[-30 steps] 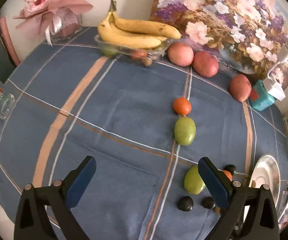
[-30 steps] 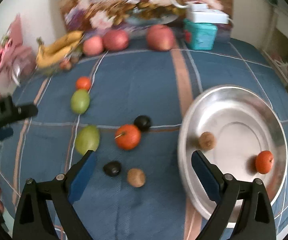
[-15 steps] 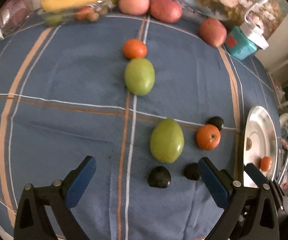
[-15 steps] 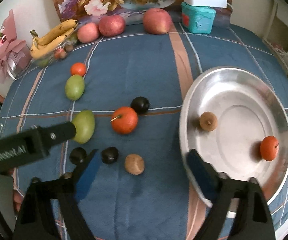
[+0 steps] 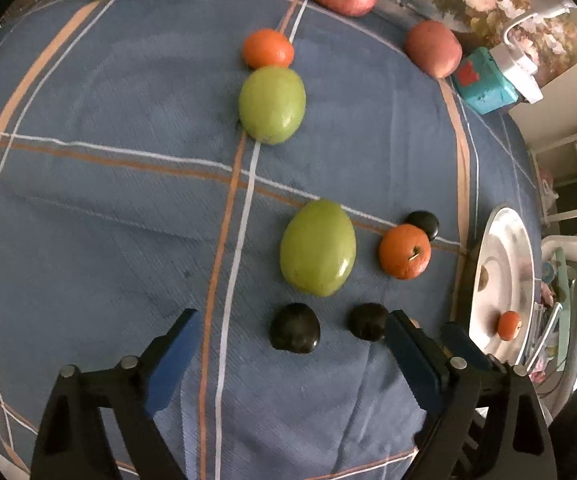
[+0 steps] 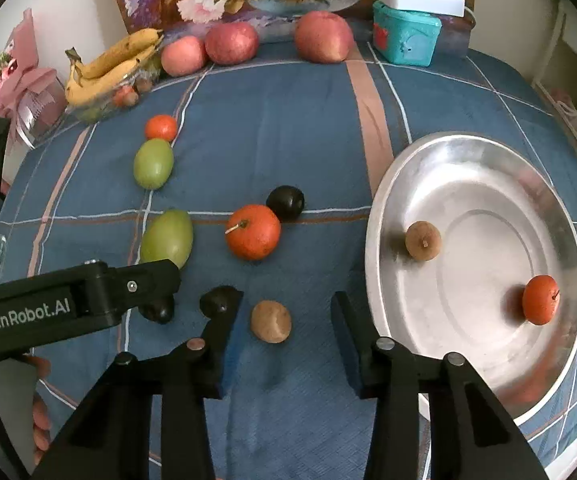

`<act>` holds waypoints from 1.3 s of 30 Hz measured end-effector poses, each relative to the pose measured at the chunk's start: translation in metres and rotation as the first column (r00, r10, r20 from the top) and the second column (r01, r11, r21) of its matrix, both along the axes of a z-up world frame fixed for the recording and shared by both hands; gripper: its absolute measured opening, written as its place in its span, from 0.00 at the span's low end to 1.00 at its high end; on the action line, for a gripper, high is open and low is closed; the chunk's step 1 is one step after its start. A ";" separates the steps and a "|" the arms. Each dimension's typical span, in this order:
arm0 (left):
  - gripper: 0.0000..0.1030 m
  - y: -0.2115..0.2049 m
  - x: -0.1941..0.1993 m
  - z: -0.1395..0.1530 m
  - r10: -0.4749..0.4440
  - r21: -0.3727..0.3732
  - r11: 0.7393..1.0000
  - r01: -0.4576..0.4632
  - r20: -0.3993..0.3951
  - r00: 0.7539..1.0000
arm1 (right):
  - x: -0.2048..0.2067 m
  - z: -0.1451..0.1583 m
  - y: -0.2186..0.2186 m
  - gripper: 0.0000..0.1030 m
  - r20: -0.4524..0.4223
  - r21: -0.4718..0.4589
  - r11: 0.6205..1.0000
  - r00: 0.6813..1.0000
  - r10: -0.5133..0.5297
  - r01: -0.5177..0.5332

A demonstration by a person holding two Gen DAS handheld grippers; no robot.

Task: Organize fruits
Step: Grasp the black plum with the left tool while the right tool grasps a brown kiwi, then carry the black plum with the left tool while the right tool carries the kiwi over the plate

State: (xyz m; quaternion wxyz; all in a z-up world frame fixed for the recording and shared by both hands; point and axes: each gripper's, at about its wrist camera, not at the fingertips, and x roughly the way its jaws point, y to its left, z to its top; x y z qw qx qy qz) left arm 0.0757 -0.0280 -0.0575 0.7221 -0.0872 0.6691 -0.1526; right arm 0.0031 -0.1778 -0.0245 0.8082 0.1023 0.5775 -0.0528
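Note:
My left gripper (image 5: 290,336) is open, its blue pads either side of a dark plum (image 5: 295,329) on the blue checked cloth; a second dark plum (image 5: 368,321) lies by its right pad. My right gripper (image 6: 286,334) is open around a small brown fruit (image 6: 271,321). A green mango (image 5: 318,253) (image 6: 167,238), an orange (image 6: 252,232) and another dark plum (image 6: 285,203) lie just beyond. The silver plate (image 6: 488,376) at the right holds a brown fruit (image 6: 422,240) and a small orange (image 6: 540,299).
A second green mango (image 6: 153,163) and a small orange (image 6: 161,127) lie further back left. Red apples (image 6: 323,37), bananas (image 6: 108,68) on a clear tray, a teal box (image 6: 404,36) and a flower painting line the far edge. The left gripper's arm (image 6: 68,304) crosses the right view.
Both grippers have moved forward and down toward the fruit: the left now straddles a dark plum, the right now straddles the brown fruit. Both stay open.

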 end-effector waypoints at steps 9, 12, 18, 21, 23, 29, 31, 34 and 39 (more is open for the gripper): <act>0.53 -0.012 -0.005 0.000 -0.036 0.005 0.999 0.036 -0.008 0.999 | 0.005 -0.015 0.009 0.36 -0.055 0.018 0.999 0.998 0.029 -0.028; 0.46 -0.017 -0.006 -0.002 -0.054 -0.001 0.999 0.054 -0.012 0.998 | 0.006 -0.014 0.011 0.29 -0.050 0.031 0.999 0.998 0.034 -0.033; 0.28 -0.016 -0.003 -0.001 -0.036 0.017 0.999 0.036 0.004 0.999 | 0.008 -0.014 0.013 0.24 -0.046 0.048 0.998 0.998 0.034 -0.032; 0.27 -0.014 -0.002 0.001 -0.024 0.000 1.000 0.024 0.014 1.000 | 0.006 -0.008 0.010 0.24 -0.027 0.064 0.998 0.999 0.027 -0.025; 0.27 -0.003 -0.005 0.006 -0.026 -0.003 1.000 0.026 0.023 0.999 | 0.003 -0.001 0.008 0.24 -0.005 0.064 0.998 1.000 0.019 -0.019; 0.27 0.010 -0.009 0.024 -0.008 -0.046 0.999 0.011 0.060 0.998 | 0.001 0.016 0.000 0.24 0.054 0.073 0.997 0.998 -0.020 0.016; 0.27 0.013 -0.010 0.035 -0.008 -0.060 0.998 0.013 0.091 0.996 | 0.000 0.022 -0.003 0.24 0.073 0.068 0.997 0.997 -0.030 0.025; 0.27 0.014 -0.013 0.046 -0.006 -0.085 0.996 0.015 0.114 0.993 | -0.002 0.030 -0.007 0.24 0.097 0.076 0.996 0.994 -0.047 0.039; 0.27 0.002 -0.010 0.058 0.009 -0.119 0.993 0.009 0.147 0.989 | -0.008 0.039 -0.018 0.24 0.124 0.063 0.996 0.990 -0.074 0.066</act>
